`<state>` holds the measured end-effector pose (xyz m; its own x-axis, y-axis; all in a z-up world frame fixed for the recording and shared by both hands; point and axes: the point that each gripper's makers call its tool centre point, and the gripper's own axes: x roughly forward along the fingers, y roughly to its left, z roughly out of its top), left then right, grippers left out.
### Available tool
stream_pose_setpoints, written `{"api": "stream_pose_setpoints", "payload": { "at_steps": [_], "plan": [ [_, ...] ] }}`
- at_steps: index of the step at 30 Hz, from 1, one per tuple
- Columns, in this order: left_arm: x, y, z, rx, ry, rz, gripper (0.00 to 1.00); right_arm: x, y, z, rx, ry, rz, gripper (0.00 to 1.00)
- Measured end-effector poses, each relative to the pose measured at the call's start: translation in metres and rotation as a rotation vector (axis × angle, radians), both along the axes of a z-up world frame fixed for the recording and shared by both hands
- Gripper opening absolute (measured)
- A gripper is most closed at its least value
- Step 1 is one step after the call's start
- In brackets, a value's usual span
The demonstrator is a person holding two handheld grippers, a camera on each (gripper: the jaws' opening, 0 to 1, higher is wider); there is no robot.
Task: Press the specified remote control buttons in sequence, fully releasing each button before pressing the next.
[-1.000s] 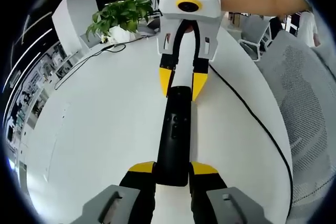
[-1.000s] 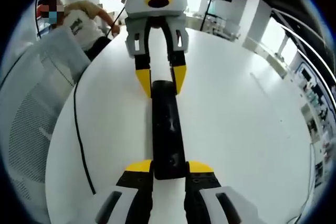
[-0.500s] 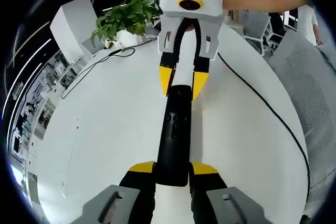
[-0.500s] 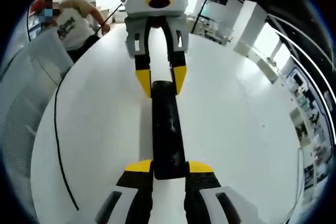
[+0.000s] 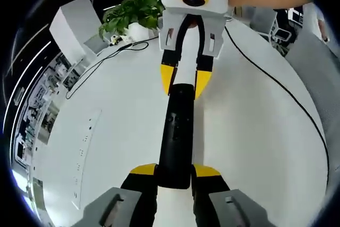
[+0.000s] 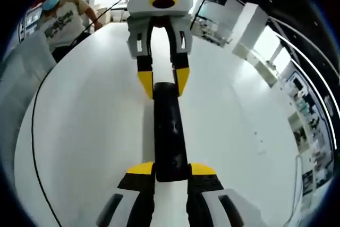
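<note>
Here both grippers, left [image 5: 174,173] and right [image 6: 164,171], clamp the remote [image 5: 176,131] endwise; hold it level, buttons up.

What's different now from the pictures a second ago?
Nothing was grabbed or let go. The two grippers and the remote swung round together above the table, so the background slid past: that is the cameras moving, not the things. The left gripper and the right gripper stay shut on opposite ends of the black remote, lined up just as before, over the white table.
</note>
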<state>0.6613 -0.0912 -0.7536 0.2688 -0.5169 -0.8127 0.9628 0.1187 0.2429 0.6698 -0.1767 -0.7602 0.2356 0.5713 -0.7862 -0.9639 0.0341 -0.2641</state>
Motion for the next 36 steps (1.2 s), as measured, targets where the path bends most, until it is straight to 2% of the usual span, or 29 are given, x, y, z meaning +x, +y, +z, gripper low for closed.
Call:
{"api": "stream_pose_setpoints", "payload": {
  "at_steps": [7, 15, 20, 36],
  "plan": [
    [0.032, 0.001, 0.0, 0.019, -0.005, 0.001, 0.23, 0.031, 0.002, 0.0, -0.005, -0.004, -0.012, 0.19],
    [0.049, 0.0, -0.006, 0.032, 0.007, -0.008, 0.24, 0.051, 0.001, -0.008, -0.009, 0.009, -0.022, 0.19],
    [0.053, 0.003, -0.012, 0.032, 0.022, 0.0, 0.24, 0.044, 0.004, -0.01, -0.009, 0.023, -0.012, 0.2],
    [0.061, 0.009, -0.022, 0.042, 0.072, 0.015, 0.24, 0.048, 0.011, -0.016, -0.001, 0.054, 0.003, 0.2]
  ]
}}
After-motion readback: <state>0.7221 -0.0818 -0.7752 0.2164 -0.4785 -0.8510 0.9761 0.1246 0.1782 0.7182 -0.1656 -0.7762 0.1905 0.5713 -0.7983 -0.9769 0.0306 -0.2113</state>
